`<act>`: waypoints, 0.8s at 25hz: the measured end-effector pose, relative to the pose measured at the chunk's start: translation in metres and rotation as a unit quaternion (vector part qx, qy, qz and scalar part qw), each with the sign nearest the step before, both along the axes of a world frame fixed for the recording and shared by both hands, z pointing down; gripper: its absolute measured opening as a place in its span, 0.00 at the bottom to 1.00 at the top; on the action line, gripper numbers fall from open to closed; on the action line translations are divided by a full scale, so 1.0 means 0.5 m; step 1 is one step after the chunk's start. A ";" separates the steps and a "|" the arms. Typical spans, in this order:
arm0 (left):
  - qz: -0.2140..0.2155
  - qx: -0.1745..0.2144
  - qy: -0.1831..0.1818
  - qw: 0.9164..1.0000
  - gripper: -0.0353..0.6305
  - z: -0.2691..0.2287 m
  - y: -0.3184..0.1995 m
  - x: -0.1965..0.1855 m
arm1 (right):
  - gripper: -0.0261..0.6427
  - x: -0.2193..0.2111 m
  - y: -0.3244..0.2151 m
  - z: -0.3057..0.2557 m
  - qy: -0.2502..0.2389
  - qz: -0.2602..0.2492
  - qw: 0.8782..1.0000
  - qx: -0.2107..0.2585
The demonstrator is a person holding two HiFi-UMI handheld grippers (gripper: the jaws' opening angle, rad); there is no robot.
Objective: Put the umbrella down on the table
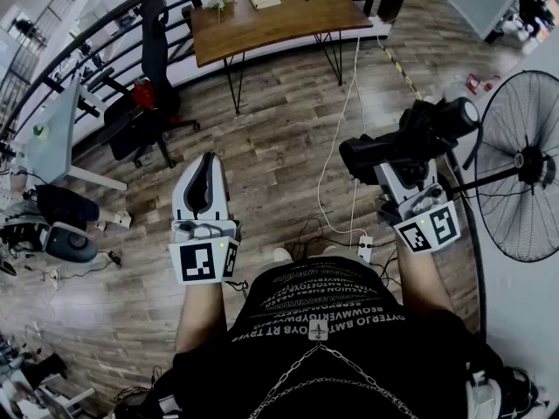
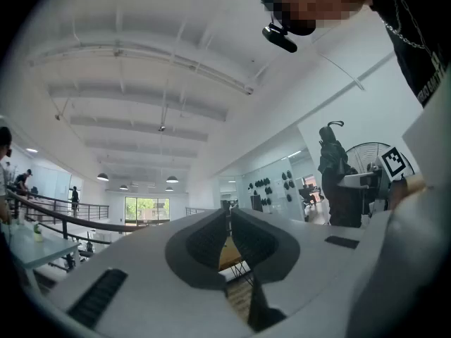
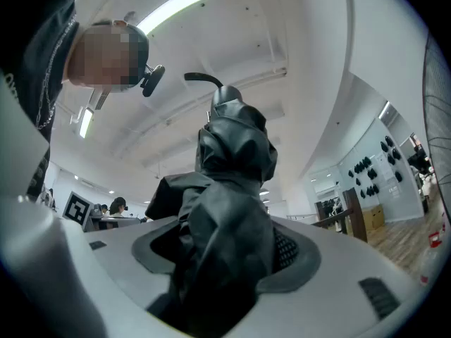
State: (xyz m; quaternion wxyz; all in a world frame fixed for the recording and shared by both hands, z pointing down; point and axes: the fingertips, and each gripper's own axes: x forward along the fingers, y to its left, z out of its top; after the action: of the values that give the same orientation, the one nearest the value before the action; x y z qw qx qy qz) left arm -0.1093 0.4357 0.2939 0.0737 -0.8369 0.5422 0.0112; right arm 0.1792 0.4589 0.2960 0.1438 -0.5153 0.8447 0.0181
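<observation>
- Right claw [image 1: 395, 171] pinches the folded black umbrella [image 1: 417, 132]. Jaws stand wide around bunched cloth, and the umbrella lies crosswise, sticking out both sides.
- Left claw [image 1: 203, 187] pressed together, empty, well apart from the umbrella.
- Table [image 1: 262, 20] far ahead of both claws, so the umbrella is not yet near it.
- Risk: the grip looks to be on loose cloth. It could slide out during the carry.
- Risk: fan [image 1: 524, 168] is close beside the right claw, and an outward swing may clip it.
- Risk: cable [image 1: 349, 138] on the floor ahead could snag a foot.
</observation>
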 end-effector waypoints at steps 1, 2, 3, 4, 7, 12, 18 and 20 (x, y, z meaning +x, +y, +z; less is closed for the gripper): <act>0.002 -0.003 0.001 1.000 0.12 0.003 0.006 0.013 | 0.48 0.009 0.003 0.000 -0.001 -0.003 1.000 0.000; 0.003 -0.004 0.001 1.000 0.12 0.005 0.010 0.026 | 0.48 0.018 0.005 -0.001 0.000 -0.005 1.000 0.001; 0.002 -0.005 0.001 1.000 0.12 0.006 0.013 0.038 | 0.48 0.027 0.005 -0.001 0.004 -0.007 1.000 0.002; 0.001 -0.005 0.000 1.000 0.12 0.007 0.013 0.050 | 0.48 0.036 0.003 -0.001 0.012 -0.007 1.000 0.003; -0.014 -0.004 -0.007 1.000 0.12 0.005 0.010 0.083 | 0.49 0.063 -0.012 0.004 0.040 -0.006 0.999 -0.001; -0.040 0.016 -0.037 0.998 0.12 -0.011 0.017 0.141 | 0.49 0.112 -0.025 0.015 0.061 -0.008 0.998 -0.006; -0.075 0.013 -0.041 0.996 0.12 -0.008 0.027 0.167 | 0.49 0.144 -0.029 0.031 0.072 -0.019 0.997 -0.007; -0.084 0.013 -0.042 0.995 0.12 -0.009 0.033 0.172 | 0.49 0.149 -0.032 0.027 0.065 -0.025 0.998 -0.004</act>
State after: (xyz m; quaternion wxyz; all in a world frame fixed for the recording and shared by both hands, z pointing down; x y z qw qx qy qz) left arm -0.0234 0.4524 0.2896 0.1077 -0.7870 0.6070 -0.0237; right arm 0.2538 0.4430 0.3095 0.0865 -0.4923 0.8650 0.0446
